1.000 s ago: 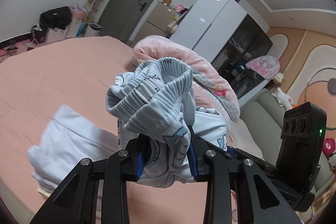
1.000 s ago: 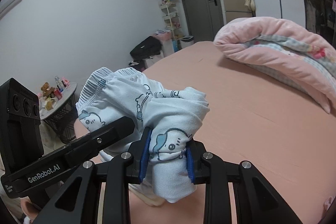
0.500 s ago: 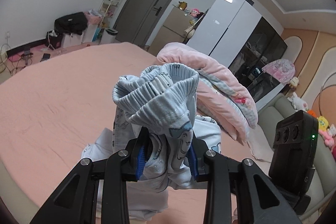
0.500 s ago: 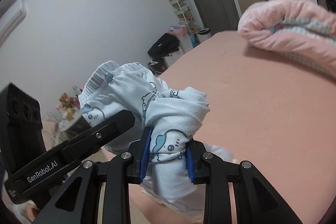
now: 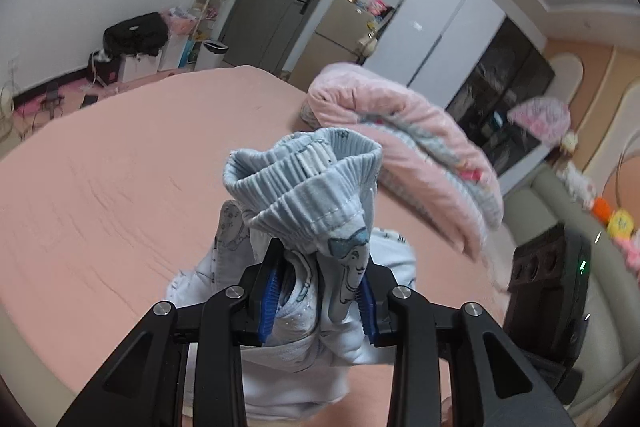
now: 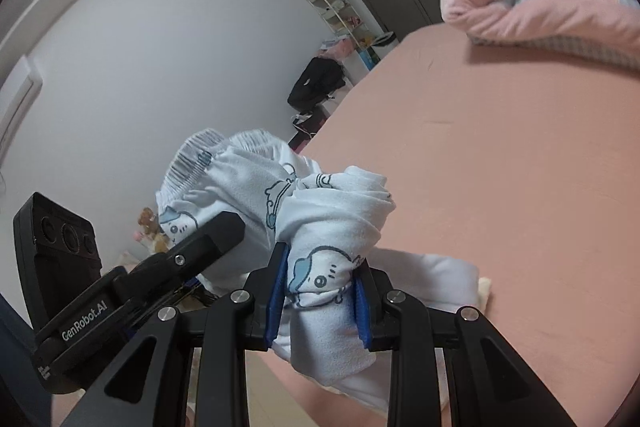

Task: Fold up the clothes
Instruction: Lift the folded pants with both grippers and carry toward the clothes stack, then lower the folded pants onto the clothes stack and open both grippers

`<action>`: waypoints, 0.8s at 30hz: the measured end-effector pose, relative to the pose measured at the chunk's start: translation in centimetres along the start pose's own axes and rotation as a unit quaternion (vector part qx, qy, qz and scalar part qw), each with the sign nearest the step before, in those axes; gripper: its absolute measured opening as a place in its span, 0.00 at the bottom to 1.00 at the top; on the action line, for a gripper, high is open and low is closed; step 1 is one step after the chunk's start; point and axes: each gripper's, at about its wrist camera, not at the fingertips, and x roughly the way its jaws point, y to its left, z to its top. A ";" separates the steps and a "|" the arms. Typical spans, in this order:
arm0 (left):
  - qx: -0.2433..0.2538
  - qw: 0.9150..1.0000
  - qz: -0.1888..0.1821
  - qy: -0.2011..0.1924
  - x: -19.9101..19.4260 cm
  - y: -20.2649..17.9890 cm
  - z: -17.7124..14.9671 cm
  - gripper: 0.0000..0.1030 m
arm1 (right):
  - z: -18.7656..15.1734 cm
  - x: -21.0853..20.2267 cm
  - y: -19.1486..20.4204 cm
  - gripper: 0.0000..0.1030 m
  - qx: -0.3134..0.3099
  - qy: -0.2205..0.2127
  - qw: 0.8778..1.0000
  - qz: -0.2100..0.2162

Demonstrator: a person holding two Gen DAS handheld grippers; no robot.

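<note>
Both grippers hold one pair of light blue children's pants with a cartoon print, lifted over the pink bed. My left gripper is shut on the ribbed elastic waistband, which bunches above its blue pads. My right gripper is shut on a bunched part of the pants. The rest of the pants hangs below the grippers toward the bed's near edge. The left gripper shows at the left of the right wrist view, close beside the right one.
The pink bed sheet spreads ahead. A folded pink blanket lies at the far side; it also shows in the right wrist view. A grey sofa stands right of the bed. A door, shelves and a black bag stand by the far wall.
Both grippers have risen and tilted up with the pants. The pants have lifted off the bed and hang lower in view. Both grips are unchanged.
</note>
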 end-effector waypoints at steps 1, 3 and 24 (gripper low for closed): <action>0.006 1.000 0.005 0.007 0.3 0.2 -0.2 0.29 | 0.0 0.2 -0.1 0.27 -0.004 -0.001 1.000 -0.004; 0.014 1.000 0.013 0.020 1.0 0.6 -0.7 0.29 | -0.1 0.7 -0.3 0.27 -0.017 0.003 1.000 -0.017; -0.064 0.994 0.050 0.072 1.2 4.8 -3.4 0.70 | -1.5 3.7 -5.0 0.31 0.003 0.041 0.998 -0.037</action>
